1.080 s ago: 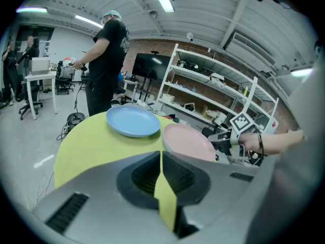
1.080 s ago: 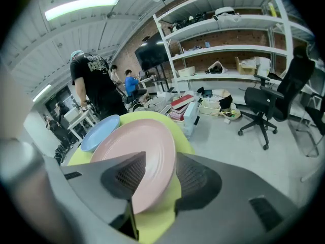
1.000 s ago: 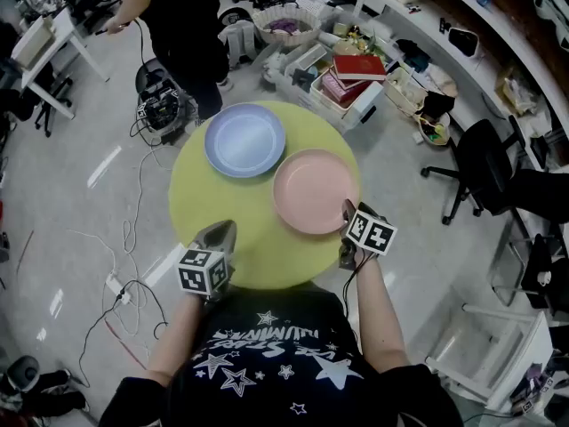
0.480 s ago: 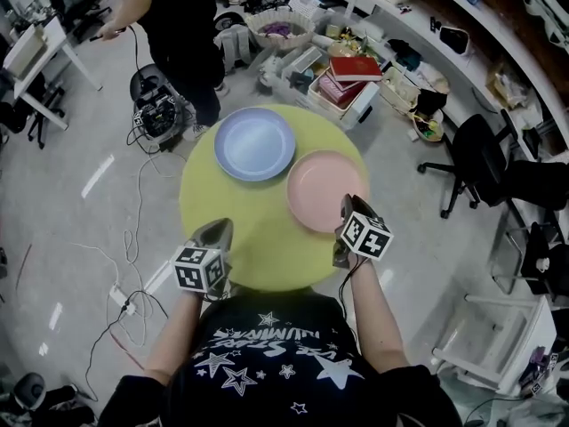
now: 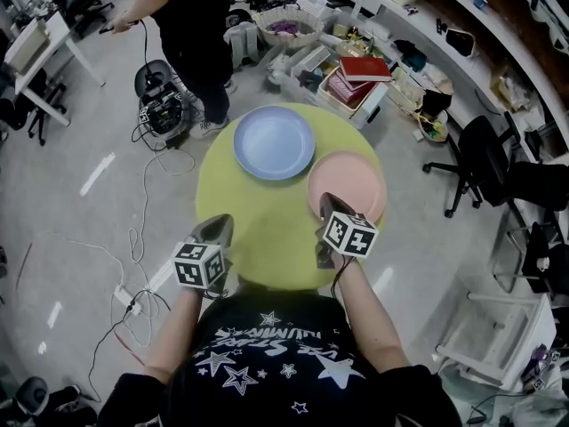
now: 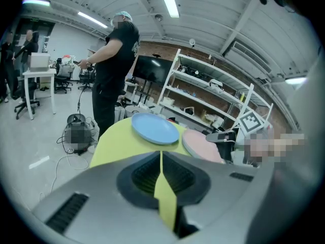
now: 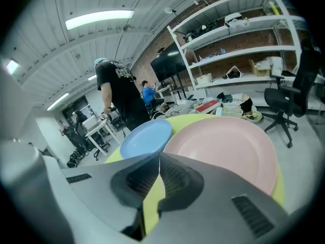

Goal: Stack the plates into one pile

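Note:
On the round yellow table (image 5: 253, 216), a blue plate (image 5: 274, 142) lies at the far side and a pink plate (image 5: 351, 183) to its right, each on its own. My right gripper (image 5: 326, 201) is shut, its tips over the pink plate's near-left rim; I see nothing between the jaws. In the right gripper view the closed tips (image 7: 159, 155) sit before the pink plate (image 7: 228, 146) and the blue plate (image 7: 144, 135). My left gripper (image 5: 218, 226) is shut and empty at the table's near-left edge, well short of the blue plate (image 6: 155, 128).
A person in black (image 5: 191, 25) stands behind the table. Crates, books and a basket (image 5: 342, 69) crowd the floor at the back right. An office chair (image 5: 484, 163) stands to the right, and cables (image 5: 133, 238) trail across the floor on the left.
My right gripper has slid left from the pink plate's near-right rim to its near-left rim. The left gripper stays at the table's near edge.

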Tool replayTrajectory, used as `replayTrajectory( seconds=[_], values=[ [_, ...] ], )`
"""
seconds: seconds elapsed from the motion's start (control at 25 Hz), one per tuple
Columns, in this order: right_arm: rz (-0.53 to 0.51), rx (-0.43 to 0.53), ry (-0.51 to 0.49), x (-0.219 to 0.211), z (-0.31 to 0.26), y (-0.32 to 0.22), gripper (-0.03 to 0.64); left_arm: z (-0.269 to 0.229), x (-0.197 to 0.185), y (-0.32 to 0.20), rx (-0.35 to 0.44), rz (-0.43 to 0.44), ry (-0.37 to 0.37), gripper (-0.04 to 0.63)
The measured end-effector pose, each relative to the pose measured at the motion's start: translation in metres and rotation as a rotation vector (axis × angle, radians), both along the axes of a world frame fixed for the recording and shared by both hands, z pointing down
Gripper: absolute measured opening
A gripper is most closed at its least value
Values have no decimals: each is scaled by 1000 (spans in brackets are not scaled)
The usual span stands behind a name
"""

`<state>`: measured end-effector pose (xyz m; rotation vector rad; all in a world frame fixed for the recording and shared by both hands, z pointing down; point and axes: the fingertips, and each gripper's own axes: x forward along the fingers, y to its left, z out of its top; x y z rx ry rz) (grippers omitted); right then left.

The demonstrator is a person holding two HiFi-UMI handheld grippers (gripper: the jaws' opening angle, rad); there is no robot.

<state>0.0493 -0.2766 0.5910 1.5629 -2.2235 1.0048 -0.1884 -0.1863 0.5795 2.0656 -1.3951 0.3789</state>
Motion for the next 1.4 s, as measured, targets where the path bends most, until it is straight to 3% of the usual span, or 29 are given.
replayTrajectory(
  seconds=[0.28, 0.8, 0.92, 1.4],
  values=[
    [-11, -54, -46, -52, 16, -1, 18, 0, -27, -3, -1, 3, 13, 26],
    [38, -158, -84, -101, 50, -20, 23, 13, -62, -19, -33, 15, 18, 26],
    [51, -199, -128, -113, 58, -26, 140, 15, -66, -25, -36, 17, 18, 26],
    [127, -270, -174, -117, 78, -41, 204, 22, -70, -34, -49, 23, 18, 26]
  ],
)
